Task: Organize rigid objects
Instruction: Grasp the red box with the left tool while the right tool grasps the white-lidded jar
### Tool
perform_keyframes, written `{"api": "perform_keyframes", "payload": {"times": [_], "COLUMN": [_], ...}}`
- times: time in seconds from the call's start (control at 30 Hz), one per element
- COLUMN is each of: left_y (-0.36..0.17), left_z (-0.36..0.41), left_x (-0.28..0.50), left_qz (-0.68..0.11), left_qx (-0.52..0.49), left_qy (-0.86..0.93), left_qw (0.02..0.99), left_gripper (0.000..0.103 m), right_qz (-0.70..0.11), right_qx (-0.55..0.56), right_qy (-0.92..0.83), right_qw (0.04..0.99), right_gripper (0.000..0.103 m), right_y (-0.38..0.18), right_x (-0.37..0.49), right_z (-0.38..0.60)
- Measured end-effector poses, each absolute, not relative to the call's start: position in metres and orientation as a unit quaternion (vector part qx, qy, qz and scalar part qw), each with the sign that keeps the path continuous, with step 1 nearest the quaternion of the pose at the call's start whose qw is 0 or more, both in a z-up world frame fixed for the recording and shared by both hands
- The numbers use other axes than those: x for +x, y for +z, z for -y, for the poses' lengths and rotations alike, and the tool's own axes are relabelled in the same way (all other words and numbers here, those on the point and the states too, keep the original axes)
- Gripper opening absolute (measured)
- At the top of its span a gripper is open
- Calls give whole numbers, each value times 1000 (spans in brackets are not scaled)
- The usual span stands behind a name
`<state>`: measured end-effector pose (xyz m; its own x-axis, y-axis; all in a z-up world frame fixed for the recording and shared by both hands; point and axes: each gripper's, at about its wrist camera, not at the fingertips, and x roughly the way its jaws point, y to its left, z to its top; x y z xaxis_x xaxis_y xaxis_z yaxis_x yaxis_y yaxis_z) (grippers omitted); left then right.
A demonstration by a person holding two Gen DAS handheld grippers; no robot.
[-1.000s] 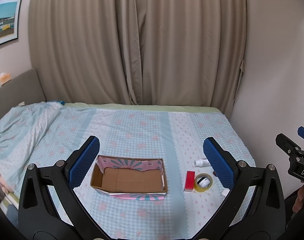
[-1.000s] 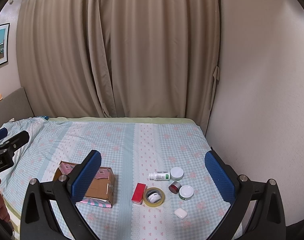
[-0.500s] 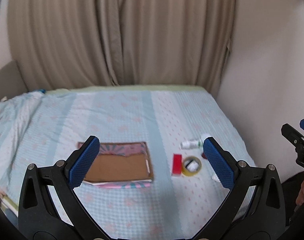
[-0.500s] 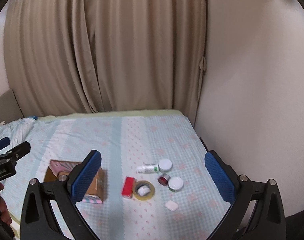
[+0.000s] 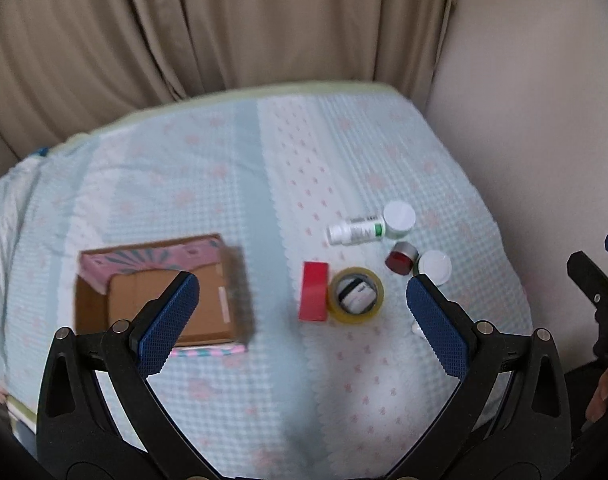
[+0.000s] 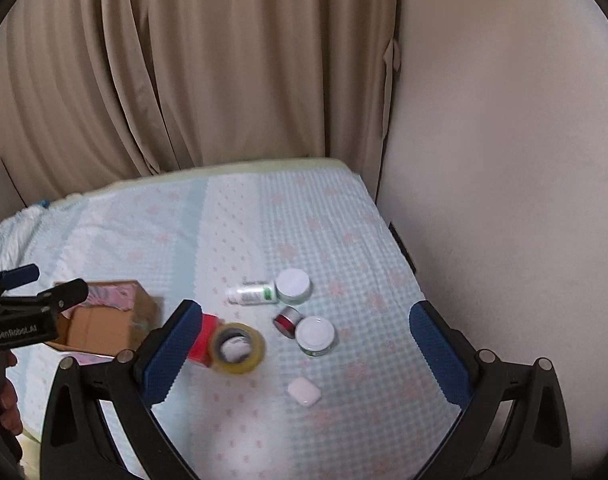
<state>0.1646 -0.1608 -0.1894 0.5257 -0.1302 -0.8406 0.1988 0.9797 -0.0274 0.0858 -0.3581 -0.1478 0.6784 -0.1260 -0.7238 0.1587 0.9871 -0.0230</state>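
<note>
Both your grippers are hanging above the bed with nothing in them. Your left gripper (image 5: 302,310) has its jaws spread wide, and so does your right gripper (image 6: 306,340).

In the left view, the cardboard box (image 5: 159,292) sits open on the checked bedspread (image 5: 223,184) at about 9 o'clock, and your left finger (image 5: 165,326) covers part of its near wall. Inside it looks bare, though the frame is a bit blurry there.

The loose stuff is clustered around 3 o'clock from the box. The red box (image 5: 314,297) lies touching the yellow tape roll (image 5: 356,296), and there's something black and white sitting inside the roll. At 1 o'clock from the tape, the white bottle (image 5: 356,232) lies on its side with its base against a white-lidded jar (image 5: 400,219). A small red-topped tin (image 5: 402,258) sits beside a second white-lidded jar (image 5: 435,266).

In the right view, a small white case (image 6: 304,391) lies alone at 6 o'clock from that second jar, near you.
</note>
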Motion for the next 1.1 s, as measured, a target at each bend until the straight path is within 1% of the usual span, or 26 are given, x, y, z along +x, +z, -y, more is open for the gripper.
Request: {"api": "perform_keyframes", "payload": {"times": [0.2,0.27,0.4,0.5,0.6,0.77,0.83,0.87,1.07,1.1], "left_y": [-271,-306,-358,-399,-430,-464,-476,-481,-505,-508], "left_z": [188,193,190,191,190,189,189,189,190,190], "left_x": [234,260,292,314,328,339,342,344,347,347], "left_qz": [-553,-583,-632,-669,-695,-722,-731,-736,-748,-749], "left_qx": [45,55,65,71,77,85,87,88,84,82], "left_qy": [-95,-92,-88,-85,-85,-87,-86,-85,-91,-92], "left_qw": [827,805,767,735,710,681,671,666,652,651], "left_gripper": [102,103,102,98,97,96,86,83,79,76], "right_qz": [-435,-452,-482,-505,-529,-555,-563,-565,-578,-579], "right_qx": [41,50,59,52,51,57,49,45,18,16], "right_qy": [-95,-101,-109,-108,-108,-108,-106,-105,-97,-94], "right_qw": [894,885,867,855,840,823,818,817,810,809], "right_gripper": [103,103,103,103,103,103,103,103,103,102], "right_y": [-215,-239,-286,-317,-346,-383,-395,-399,-425,-429], "right_x": [134,149,177,193,208,227,234,237,249,251], "right_z": [383,389,398,399,397,399,398,398,400,400]}}
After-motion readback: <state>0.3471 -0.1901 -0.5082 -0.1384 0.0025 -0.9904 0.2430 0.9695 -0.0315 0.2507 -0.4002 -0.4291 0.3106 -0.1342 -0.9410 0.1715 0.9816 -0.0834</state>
